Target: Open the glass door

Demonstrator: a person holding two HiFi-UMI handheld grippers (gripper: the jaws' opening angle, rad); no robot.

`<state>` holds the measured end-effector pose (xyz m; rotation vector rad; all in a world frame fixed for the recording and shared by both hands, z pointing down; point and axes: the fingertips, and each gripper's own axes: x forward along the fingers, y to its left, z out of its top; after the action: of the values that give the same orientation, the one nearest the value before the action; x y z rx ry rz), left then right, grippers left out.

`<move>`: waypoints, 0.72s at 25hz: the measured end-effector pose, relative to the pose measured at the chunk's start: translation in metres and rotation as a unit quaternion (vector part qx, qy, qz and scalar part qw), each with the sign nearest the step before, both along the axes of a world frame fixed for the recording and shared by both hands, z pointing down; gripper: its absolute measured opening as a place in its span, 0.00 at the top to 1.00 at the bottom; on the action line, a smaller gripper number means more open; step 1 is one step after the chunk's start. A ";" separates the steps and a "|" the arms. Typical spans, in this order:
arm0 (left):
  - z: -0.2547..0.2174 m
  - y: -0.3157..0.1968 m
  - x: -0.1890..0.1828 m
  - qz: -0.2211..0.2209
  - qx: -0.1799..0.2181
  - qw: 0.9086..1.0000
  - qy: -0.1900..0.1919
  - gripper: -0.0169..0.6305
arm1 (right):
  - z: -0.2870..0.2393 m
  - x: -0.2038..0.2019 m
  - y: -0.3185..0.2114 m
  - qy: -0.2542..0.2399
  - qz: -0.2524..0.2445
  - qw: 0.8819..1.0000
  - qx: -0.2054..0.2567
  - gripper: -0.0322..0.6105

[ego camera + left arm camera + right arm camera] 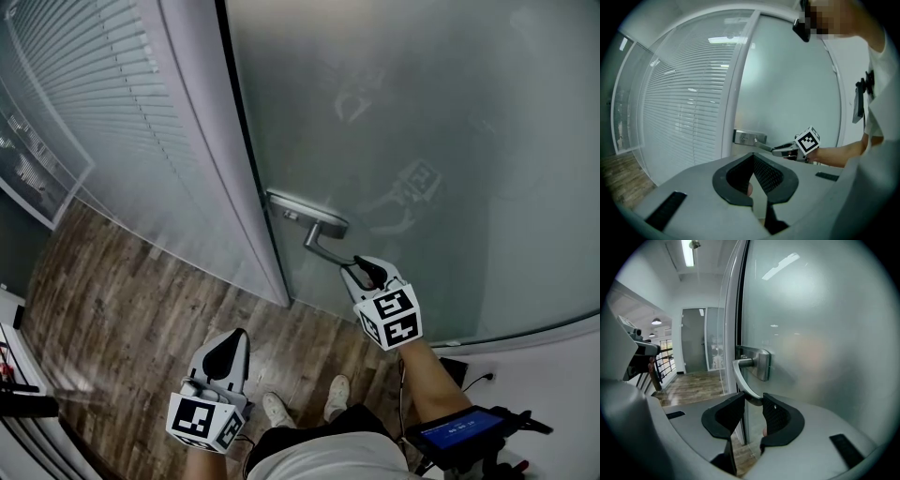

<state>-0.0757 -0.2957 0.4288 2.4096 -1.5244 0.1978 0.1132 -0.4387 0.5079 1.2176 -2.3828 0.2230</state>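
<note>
Frosted grey-green glass door (450, 131), silver handle (325, 246), brown wood-grain floor (122, 300), white slatted blinds (84, 84). Left gripper (239, 336) & right gripper (359, 266): grey, b&w square-marker cubes.

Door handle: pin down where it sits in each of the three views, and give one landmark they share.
Head view: door handle at centre, its tip in the right tool.
Left gripper view: door handle just below centre, slanting down to the right.
Right gripper view: door handle left of centre, its end clamped in the right tool.
Shared landmark: the metal plate carrying the handle.
</note>
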 end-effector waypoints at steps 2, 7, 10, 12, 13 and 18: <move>0.000 0.000 0.001 0.000 -0.002 1.000 -0.001 0.97 | 0.001 0.002 -0.003 -0.003 0.005 1.000 0.000 0.76; -0.003 -0.001 0.006 0.001 0.003 1.000 -0.005 0.98 | -0.001 0.008 -0.015 -0.008 0.012 1.000 -0.002 0.76; -0.004 0.002 0.011 0.001 0.003 1.000 -0.005 0.97 | -0.002 0.014 -0.021 -0.009 0.018 1.000 -0.001 0.76; -0.003 0.004 0.014 0.001 0.002 1.000 -0.006 0.97 | -0.003 0.018 -0.026 -0.009 0.019 1.000 -0.002 0.76; -0.002 0.005 0.015 0.001 0.002 1.000 -0.006 0.97 | -0.003 0.020 -0.028 -0.009 0.018 1.000 -0.004 0.76; -0.002 0.007 0.018 -0.003 0.004 1.000 -0.003 0.98 | -0.005 0.031 -0.042 0.000 0.020 1.000 -0.009 0.76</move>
<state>-0.0579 -0.2885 0.4265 2.4130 -1.5382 0.1992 0.1437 -0.4809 0.5031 1.2573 -2.3540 0.2562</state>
